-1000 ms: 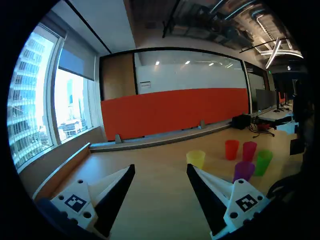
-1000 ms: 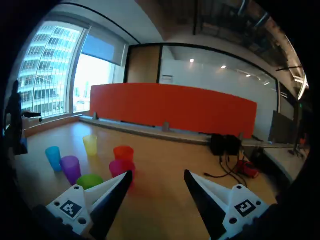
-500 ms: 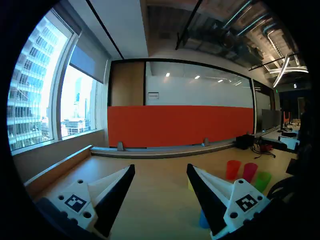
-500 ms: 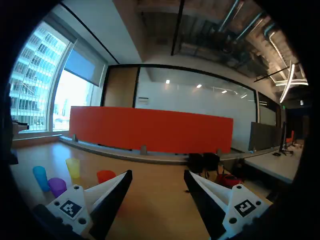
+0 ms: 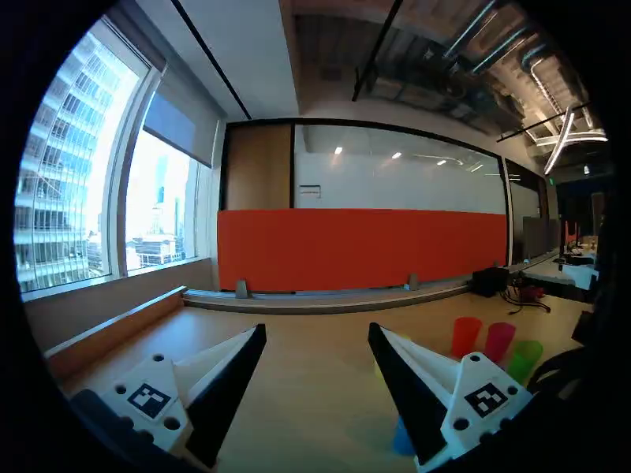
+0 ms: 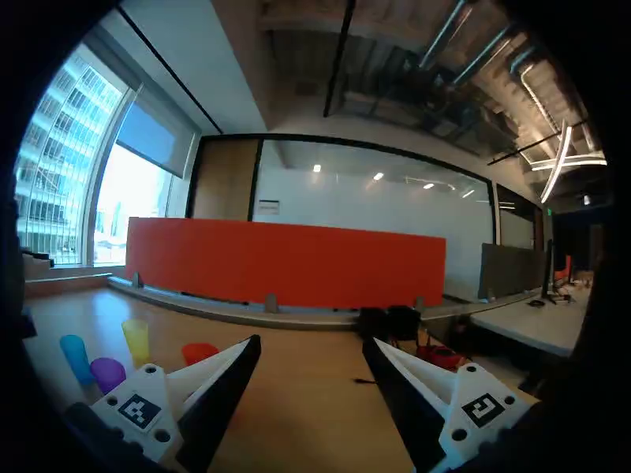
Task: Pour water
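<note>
Left gripper view: left gripper [image 5: 315, 327] hangs over the wooden table [image 5: 315, 410], jaws spread wide, nothing btwn them; red cup [image 5: 465, 337], pink cup [image 5: 498, 340] & green cup [image 5: 524, 359] stand upright in a tight cluster on the table, off to the right past the right-hand finger; blue cup [image 5: 401, 438] peeks out low behind that finger, nearer the camera than the other three; orange wall panel [image 5: 363, 248] runs along the table's far edge, big window [image 5: 79, 205] at left. Right gripper view: right gripper [image 6: 310, 340] also released, gap empty, held above the table [image 6: 308, 410]; cups sit lower left, beside & partly behind its left-hand finger: blue cup [image 6: 76, 359] farthest left, purple cup [image 6: 107, 373] just beside it, yellow cup [image 6: 137, 340] a bit farther back, red cup [image 6: 199, 352] closest to the finger, lower part hidden; all upright; can't tell whether any holds water; black bag w/ cables [image 6: 390, 322] sits farther back near the panel [image 6: 284, 264].
</note>
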A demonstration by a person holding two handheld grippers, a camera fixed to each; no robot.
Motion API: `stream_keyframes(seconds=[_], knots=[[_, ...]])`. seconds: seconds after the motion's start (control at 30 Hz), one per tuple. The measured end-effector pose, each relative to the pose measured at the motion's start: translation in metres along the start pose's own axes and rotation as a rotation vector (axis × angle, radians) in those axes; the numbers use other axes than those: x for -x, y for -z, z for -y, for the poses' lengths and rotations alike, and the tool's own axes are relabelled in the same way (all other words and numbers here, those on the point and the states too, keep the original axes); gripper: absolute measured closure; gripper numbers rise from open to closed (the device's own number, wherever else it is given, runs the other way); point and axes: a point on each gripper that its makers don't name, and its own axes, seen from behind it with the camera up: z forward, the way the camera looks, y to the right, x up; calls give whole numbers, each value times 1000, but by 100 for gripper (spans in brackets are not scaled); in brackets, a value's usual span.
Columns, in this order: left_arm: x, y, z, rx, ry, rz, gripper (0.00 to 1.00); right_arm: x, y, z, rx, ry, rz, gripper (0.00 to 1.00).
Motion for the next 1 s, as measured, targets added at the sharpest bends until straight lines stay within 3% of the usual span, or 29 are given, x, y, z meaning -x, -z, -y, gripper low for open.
stream_keyframes(seconds=[0.77,1.0], knots=[[42,-9,-16,-44,-66,-6,4,-20,1,7,1,-19,-22,0],[55,-8,-10,-59,-62,0,4,-20,3,8,6,-6,-16,0]])
